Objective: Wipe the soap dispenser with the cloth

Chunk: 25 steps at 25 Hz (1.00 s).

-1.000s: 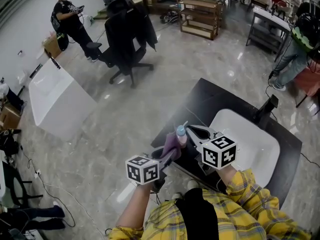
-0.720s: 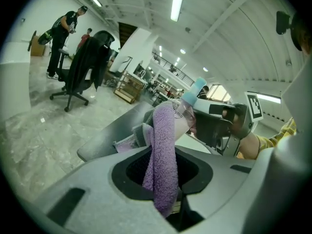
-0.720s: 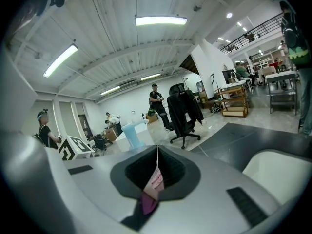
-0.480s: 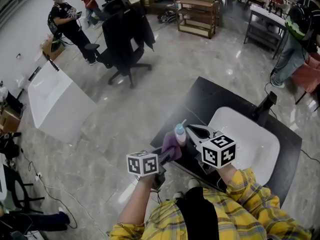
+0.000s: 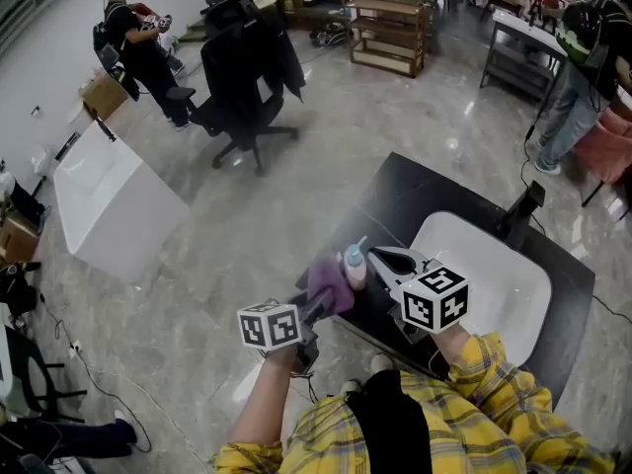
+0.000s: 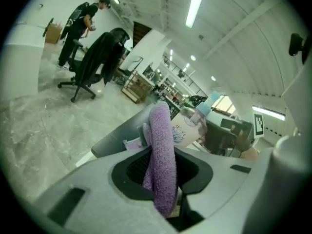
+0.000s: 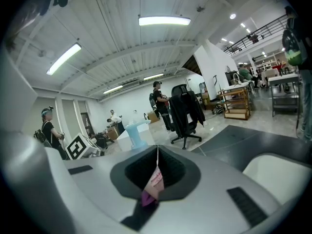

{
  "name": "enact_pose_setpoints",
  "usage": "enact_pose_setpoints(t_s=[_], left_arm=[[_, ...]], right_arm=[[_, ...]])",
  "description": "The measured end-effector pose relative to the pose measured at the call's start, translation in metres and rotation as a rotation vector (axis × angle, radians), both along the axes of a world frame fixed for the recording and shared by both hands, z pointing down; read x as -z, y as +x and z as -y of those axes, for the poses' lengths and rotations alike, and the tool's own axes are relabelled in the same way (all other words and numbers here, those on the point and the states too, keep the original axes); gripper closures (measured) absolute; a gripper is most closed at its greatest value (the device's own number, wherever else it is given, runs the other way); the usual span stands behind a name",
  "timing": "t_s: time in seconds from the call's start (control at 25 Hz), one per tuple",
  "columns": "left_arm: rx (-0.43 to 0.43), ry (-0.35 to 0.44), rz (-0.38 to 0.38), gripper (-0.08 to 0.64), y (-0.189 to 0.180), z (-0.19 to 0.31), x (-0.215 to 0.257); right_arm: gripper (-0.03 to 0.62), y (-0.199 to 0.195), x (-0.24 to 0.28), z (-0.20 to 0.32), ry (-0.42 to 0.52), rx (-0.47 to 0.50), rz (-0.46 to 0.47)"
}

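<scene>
Dispenser (image 5: 355, 265): pale bottle with a blue pump top, upright, held off the near-left edge of the black worktop (image 5: 415, 191), left of the white sink (image 5: 513, 294). It does not rest on the surface.

Right gripper (image 5: 380, 260): jaws together. The right gripper view shows a thin pale, pink-printed sliver pinched between them, and the blue pump top stands just beyond. Judged to be the dispenser in its grip.

Cloth (image 5: 329, 282): purple, fleecy, folded into a thick roll. It sits just left of the dispenser, at the bottle's side. In the left gripper view the fold overlaps the bottle's label, but actual contact cannot be confirmed.

Left gripper (image 5: 318, 306): jaws clamped on the cloth. The roll fills the gap and sticks out past the tips.

Step in hand: the wipe itself, cloth brought up to the left face of the bottle.

Next move, as judged: press the fold onto the bottle wall and stroke along its height, then roll one of the two so that other faces get covered. The right grip must stay firm against the sideways push, or the bottle may twist in the jaws.
</scene>
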State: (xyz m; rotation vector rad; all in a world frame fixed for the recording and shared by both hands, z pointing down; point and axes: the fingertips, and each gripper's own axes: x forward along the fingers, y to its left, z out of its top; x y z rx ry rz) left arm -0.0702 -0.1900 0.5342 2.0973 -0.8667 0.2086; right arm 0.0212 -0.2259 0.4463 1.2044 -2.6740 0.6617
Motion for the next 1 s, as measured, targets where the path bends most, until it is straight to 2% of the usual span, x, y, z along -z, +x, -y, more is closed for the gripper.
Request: enact_pose_setpoints(t_s=[0.16, 0.36, 0.48, 0.52, 0.56, 0.6, 0.8, 1.0], left_arm=[[0.062, 0.118, -0.02, 0.483, -0.013, -0.003, 0.031], [0.083, 0.216, -0.002, 0.485, -0.021, -0.012, 0.058], [0.082, 0.22, -0.009, 0.483, -0.021, -0.018, 0.062], [0.081, 0.216, -0.012, 0.485, -0.021, -0.021, 0.062], [0.081, 0.214, -0.012, 0.483, -0.022, -0.024, 0.062], [0.082, 0.212, -0.009, 0.483, -0.023, -0.027, 0.062], [0.084, 0.212, 0.006, 0.485, -0.027, -0.043, 0.06], [0.074, 0.213, 0.027, 0.483, -0.029, -0.05, 0.058]], right_arm=[[0.586, 0.009, 0.014, 0.001, 0.057, 0.054, 0.052], [0.584, 0.003, 0.028, -0.006, 0.146, 0.223, 0.029], [0.581, -0.006, 0.032, -0.012, 0.214, 0.329, -0.037], [0.547, -0.009, 0.031, -0.016, 0.23, 0.369, -0.054], [0.444, -0.013, 0.031, -0.021, 0.238, 0.412, -0.064], [0.399, -0.017, 0.03, -0.025, 0.243, 0.45, -0.069], [0.399, -0.031, 0.028, -0.029, 0.287, 0.547, -0.058], [0.399, -0.047, 0.022, -0.027, 0.314, 0.676, -0.121]])
